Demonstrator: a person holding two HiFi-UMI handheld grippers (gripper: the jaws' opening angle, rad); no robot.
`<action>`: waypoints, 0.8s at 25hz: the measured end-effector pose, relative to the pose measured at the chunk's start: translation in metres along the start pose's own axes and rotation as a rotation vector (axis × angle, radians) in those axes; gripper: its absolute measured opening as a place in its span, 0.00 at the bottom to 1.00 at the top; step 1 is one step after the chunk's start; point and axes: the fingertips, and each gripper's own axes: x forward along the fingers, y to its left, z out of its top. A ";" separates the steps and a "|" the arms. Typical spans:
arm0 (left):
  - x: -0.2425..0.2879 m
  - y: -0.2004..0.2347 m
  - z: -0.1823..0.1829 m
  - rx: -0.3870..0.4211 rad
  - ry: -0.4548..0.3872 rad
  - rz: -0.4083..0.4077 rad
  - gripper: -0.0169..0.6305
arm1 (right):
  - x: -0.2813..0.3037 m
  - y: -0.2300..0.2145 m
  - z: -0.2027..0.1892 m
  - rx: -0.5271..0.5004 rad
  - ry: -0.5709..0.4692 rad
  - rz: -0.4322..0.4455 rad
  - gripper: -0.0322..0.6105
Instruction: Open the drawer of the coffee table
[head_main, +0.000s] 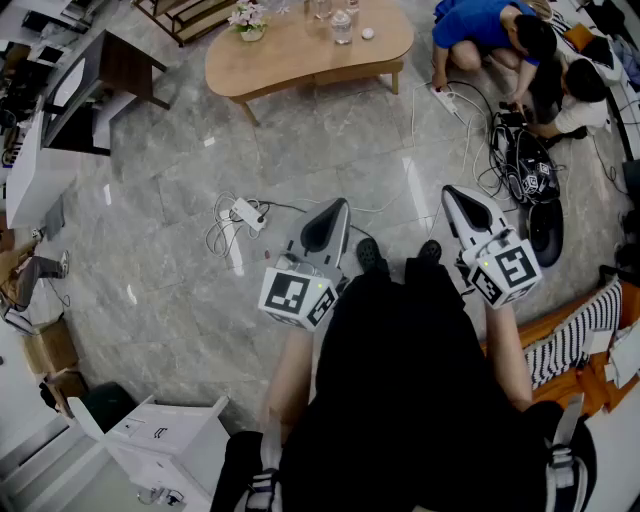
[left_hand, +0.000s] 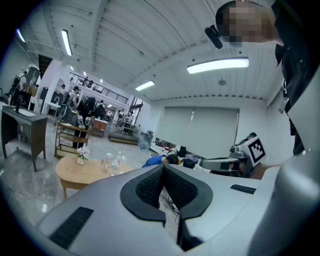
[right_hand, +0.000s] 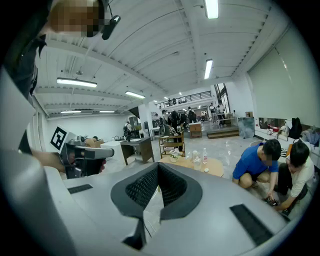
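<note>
The light wooden coffee table stands far ahead on the grey floor, well beyond both grippers; no drawer front is visible from here. It also shows small in the left gripper view and the right gripper view. My left gripper and right gripper are held side by side in front of the person's body, pointing towards the table. Both are shut with nothing between the jaws, as the left gripper and the right gripper show in their own views.
A flower vase and bottles stand on the table. A power strip with cables lies on the floor between me and it. Two people crouch at the upper right beside tangled cables. A dark desk stands left, a white cabinet near left.
</note>
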 end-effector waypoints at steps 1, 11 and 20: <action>-0.001 0.001 0.000 0.001 0.002 -0.002 0.04 | 0.000 0.001 0.000 -0.002 0.001 -0.001 0.07; 0.000 0.006 -0.001 -0.001 0.014 -0.018 0.04 | 0.011 0.010 0.004 -0.011 -0.007 0.005 0.07; 0.010 0.016 -0.006 -0.008 0.037 -0.042 0.04 | 0.024 0.010 0.004 0.018 -0.015 -0.006 0.07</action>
